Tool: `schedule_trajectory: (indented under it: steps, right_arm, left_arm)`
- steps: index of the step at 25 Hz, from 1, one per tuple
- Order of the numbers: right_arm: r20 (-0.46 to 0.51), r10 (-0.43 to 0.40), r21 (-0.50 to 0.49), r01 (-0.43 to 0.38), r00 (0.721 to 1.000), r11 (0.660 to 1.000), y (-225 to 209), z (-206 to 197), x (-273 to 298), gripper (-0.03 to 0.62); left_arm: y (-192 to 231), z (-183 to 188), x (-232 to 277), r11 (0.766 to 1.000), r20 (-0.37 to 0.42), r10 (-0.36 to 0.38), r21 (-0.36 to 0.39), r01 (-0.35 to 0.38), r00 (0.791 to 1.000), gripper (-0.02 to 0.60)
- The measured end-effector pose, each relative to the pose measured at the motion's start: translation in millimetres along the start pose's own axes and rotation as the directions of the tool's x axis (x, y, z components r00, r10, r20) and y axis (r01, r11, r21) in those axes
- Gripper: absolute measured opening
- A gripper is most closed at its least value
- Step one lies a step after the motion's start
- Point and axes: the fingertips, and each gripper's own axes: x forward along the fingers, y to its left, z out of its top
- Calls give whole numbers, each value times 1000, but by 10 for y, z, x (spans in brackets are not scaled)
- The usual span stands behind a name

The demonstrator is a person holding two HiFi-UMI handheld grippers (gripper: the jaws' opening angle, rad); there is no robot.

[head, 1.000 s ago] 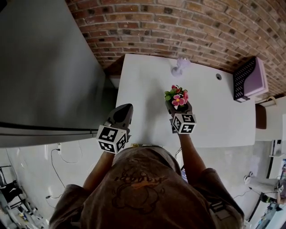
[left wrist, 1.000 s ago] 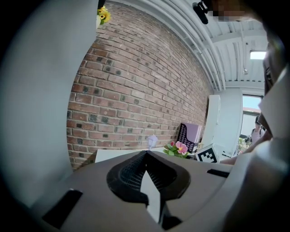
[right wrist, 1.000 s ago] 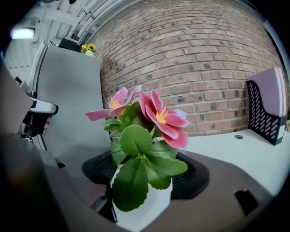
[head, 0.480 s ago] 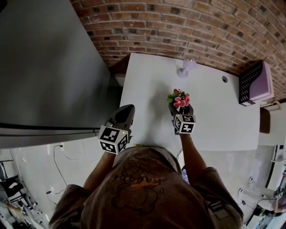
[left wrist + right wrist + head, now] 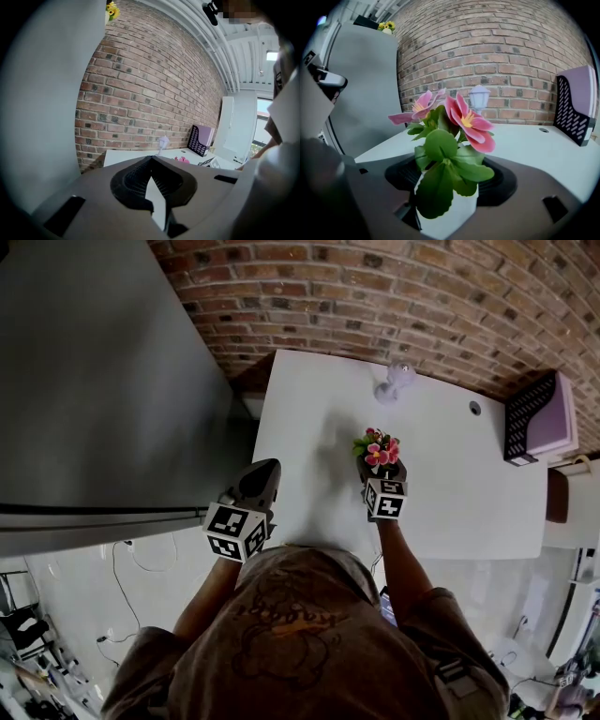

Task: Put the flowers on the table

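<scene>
A small white pot (image 5: 452, 212) of pink flowers (image 5: 377, 448) with green leaves sits between the jaws of my right gripper (image 5: 380, 469), which is shut on the pot. It is over the middle of the white table (image 5: 450, 493). Whether the pot's base touches the tabletop is hidden. In the right gripper view the flowers (image 5: 461, 119) fill the centre and cover the jaw tips. My left gripper (image 5: 265, 467) hangs at the table's near left edge, jaws shut with nothing between them; its tips (image 5: 151, 158) meet in the left gripper view.
A small white lantern ornament (image 5: 394, 381) stands at the table's far edge by the brick wall (image 5: 422, 296). A black and purple file holder (image 5: 534, 416) sits at the far right corner, near a cable hole (image 5: 474, 408). A tall grey cabinet (image 5: 103, 381) flanks the table's left.
My right gripper has sunk toward the tabletop with the flower pot in it. The left gripper has stayed where it was.
</scene>
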Motion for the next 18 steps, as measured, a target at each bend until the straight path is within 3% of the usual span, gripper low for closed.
schedule_trajectory:
  steps: [18]
  right_arm:
    - [-1,18,27,-18,1000,999,-34,-29,96,342]
  left_arm:
    - [50,-71,26,1000,-19,7,-9,-7,1000,20]
